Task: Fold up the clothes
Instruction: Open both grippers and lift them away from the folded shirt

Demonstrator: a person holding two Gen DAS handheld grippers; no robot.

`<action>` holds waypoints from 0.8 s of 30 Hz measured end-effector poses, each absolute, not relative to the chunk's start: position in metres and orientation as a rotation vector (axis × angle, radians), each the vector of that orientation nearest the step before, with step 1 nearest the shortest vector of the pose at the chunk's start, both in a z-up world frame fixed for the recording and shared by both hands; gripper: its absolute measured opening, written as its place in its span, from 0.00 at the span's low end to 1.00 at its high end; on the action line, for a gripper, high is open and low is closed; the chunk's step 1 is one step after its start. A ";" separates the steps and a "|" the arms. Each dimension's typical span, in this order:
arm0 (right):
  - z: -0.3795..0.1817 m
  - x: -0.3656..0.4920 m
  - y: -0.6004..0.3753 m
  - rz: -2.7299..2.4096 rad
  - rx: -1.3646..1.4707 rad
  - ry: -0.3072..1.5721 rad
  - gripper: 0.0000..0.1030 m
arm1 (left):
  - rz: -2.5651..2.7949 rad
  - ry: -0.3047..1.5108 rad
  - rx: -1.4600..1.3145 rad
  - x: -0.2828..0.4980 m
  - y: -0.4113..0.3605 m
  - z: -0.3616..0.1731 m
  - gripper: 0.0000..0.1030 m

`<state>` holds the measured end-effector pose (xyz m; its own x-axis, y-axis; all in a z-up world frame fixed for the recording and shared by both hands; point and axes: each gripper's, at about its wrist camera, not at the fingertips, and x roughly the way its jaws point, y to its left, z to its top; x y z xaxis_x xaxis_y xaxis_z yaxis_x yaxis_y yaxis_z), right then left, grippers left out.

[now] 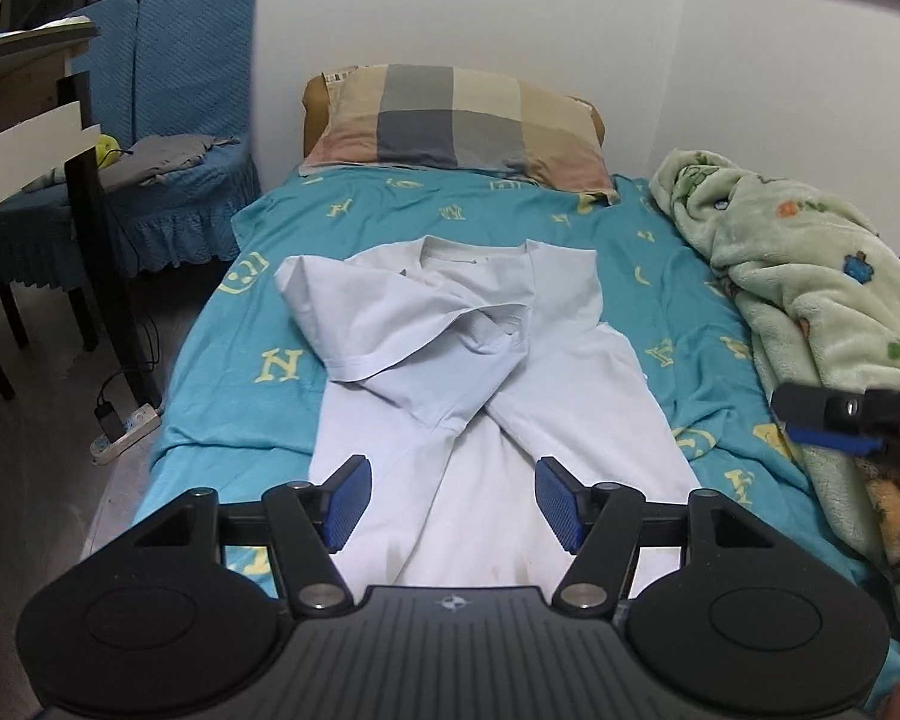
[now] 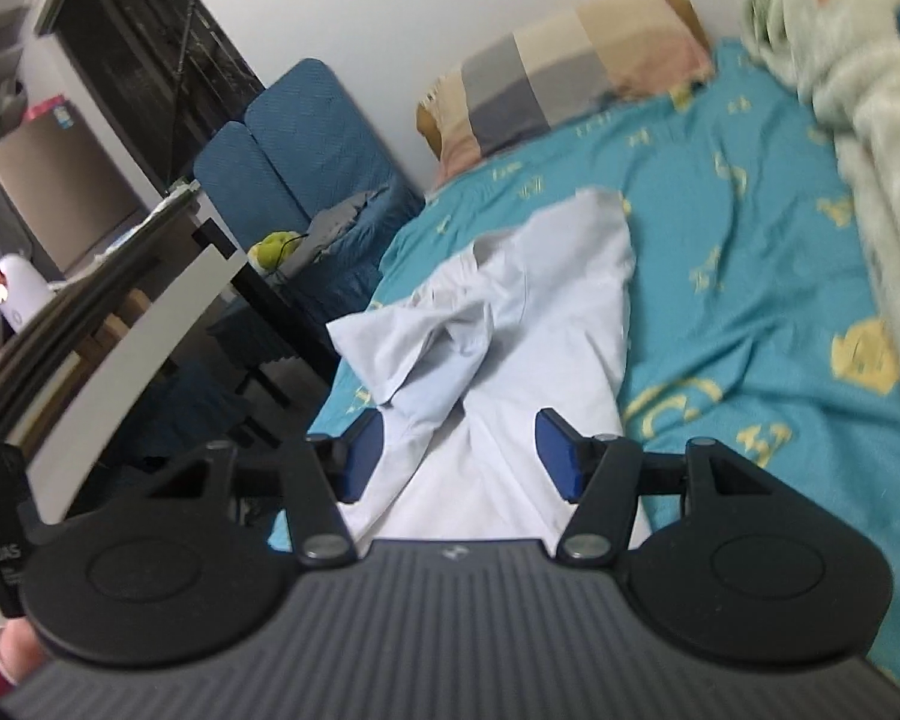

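White T-shirt [image 1: 498, 372], sleeves crossed inward, lying on bed [image 1: 660, 276]. Left claw [image 1: 453, 495], right claw [image 2: 459, 456]: both hovering spread, empty. Advice: pinching hem corners evenly before folding upward.

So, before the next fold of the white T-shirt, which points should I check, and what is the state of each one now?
1. Left gripper jaws open and empty: ok.
2. Right gripper jaws open and empty: ok.
3. White T-shirt lies on the teal bedsheet, away from the pillow: ok.
4. Sleeves folded flat: not ok; the left sleeve lies bunched across the chest.
5. Green blanket apart from the shirt: ok.
6. Bottom hem straight: cannot tell, the grippers hide it.
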<state>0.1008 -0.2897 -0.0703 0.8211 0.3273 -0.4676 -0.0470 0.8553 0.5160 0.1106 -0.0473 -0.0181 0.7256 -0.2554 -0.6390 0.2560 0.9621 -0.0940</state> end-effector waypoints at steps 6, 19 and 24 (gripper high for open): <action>-0.049 0.135 -0.244 0.291 0.319 0.541 0.55 | -0.304 0.690 -0.025 0.111 -0.029 -0.016 0.61; -0.102 0.291 -0.128 0.415 0.037 0.638 0.55 | -0.262 0.744 -0.076 0.137 0.029 -0.036 0.61; -0.139 0.326 -0.088 0.422 -0.091 0.693 0.53 | -0.260 0.789 -0.108 0.148 0.041 -0.055 0.61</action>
<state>0.3256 -0.0879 -0.1394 0.6887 0.3471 -0.6366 -0.4066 0.9118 0.0573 0.1483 0.0409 -0.0547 0.6748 -0.2710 -0.6864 0.1905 0.9626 -0.1927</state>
